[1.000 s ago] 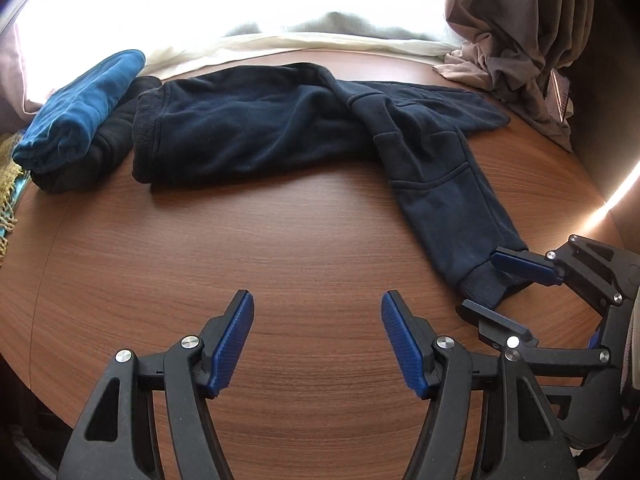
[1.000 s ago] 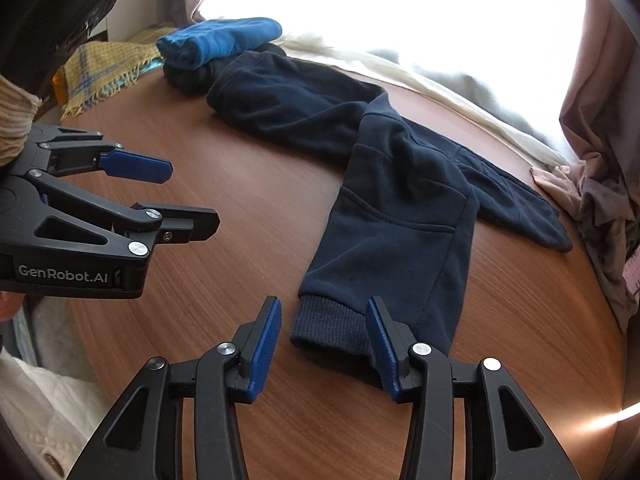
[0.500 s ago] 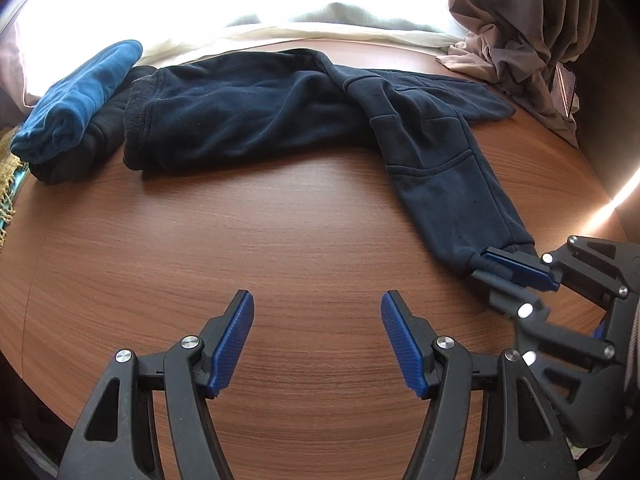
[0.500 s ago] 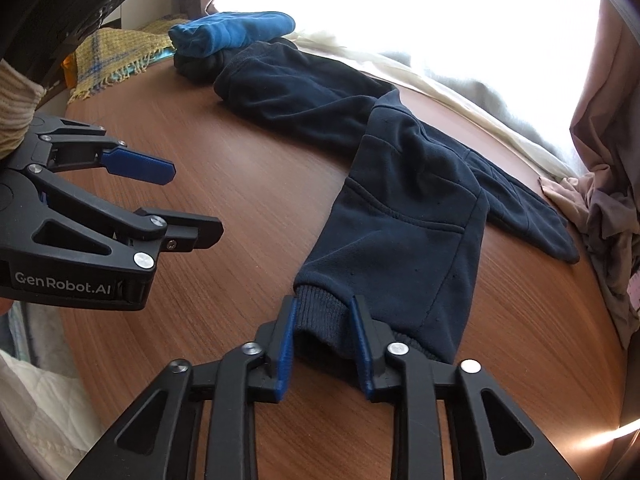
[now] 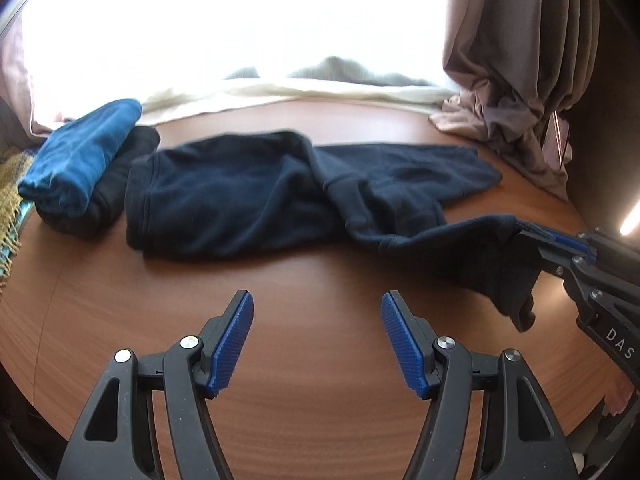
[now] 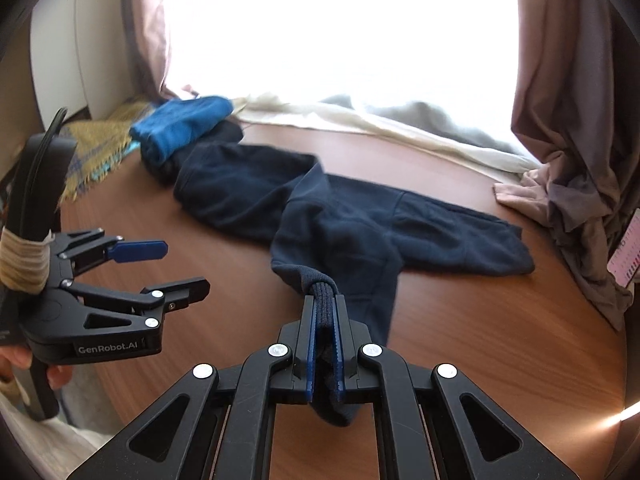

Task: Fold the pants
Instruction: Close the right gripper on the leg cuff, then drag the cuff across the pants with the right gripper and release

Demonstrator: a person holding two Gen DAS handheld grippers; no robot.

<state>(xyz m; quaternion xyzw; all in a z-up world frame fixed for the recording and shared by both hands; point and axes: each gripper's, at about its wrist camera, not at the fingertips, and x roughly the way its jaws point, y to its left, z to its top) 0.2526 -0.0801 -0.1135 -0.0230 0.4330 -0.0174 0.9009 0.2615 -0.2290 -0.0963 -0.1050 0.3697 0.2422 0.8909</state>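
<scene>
The navy pants [image 6: 352, 220] are spread across the middle of the round wooden table [image 6: 460, 320], with the waistband lying beside a folded blue garment [image 6: 180, 128] near the far left edge. The ribbed cuff [image 6: 322, 300] of one leg is clamped between the closed jaws of the right gripper [image 6: 323, 332] and appears to be lifted off the wood. The left gripper [image 5: 316, 340] is held over bare tabletop near the front edge, its jaws apart with nothing between them.
</scene>
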